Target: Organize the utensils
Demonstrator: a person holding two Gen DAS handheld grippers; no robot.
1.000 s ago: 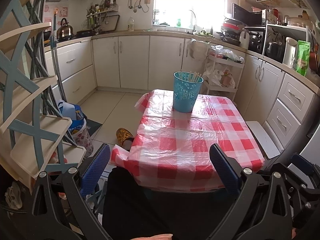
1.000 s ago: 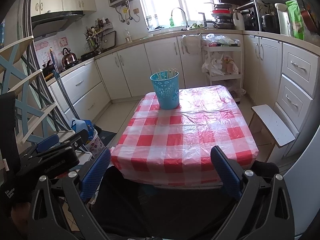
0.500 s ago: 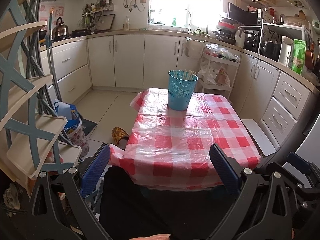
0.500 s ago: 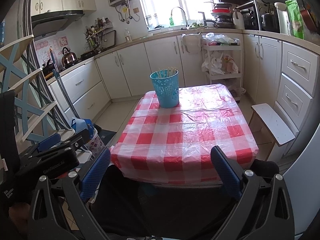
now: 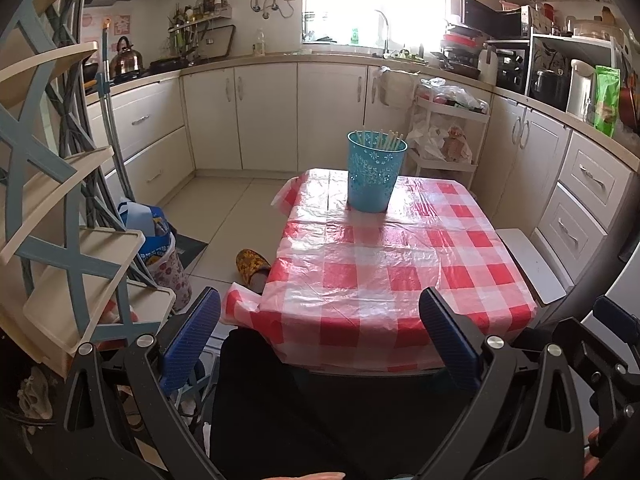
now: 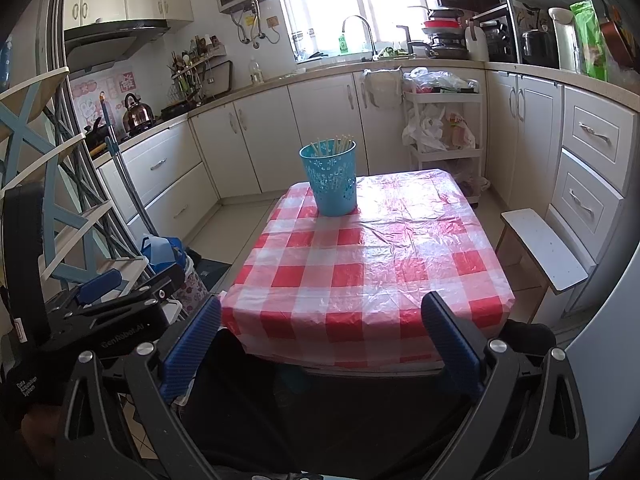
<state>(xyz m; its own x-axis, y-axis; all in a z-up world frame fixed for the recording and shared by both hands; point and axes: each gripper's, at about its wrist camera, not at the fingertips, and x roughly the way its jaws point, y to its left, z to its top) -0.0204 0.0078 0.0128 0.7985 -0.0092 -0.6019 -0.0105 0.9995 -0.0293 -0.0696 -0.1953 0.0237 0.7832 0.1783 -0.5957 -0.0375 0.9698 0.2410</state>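
Well beyond both spread grippers [image 5: 320, 320] [image 6: 322, 320] stands the chopstick-filled bin [image 5: 375, 176].

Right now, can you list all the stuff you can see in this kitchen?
Table: one, red-and-white checked plastic cloth, centre of the room.
Holder cup: one, blue, far end of the table.
Chopsticks: a pale bunch, too many to count, standing in the cup.
Kettle: one, metal, on the stove at left.
Slipper: one, yellow, on the floor beside the table.
Trolley: one, white, holding bags, by the cabinets.
Stool: one, white, right of the table.
Shelf rack: one, cream and blue, far left.
Left tongs: blue pads, open, empty.
Right tongs: blue pads, open, empty.
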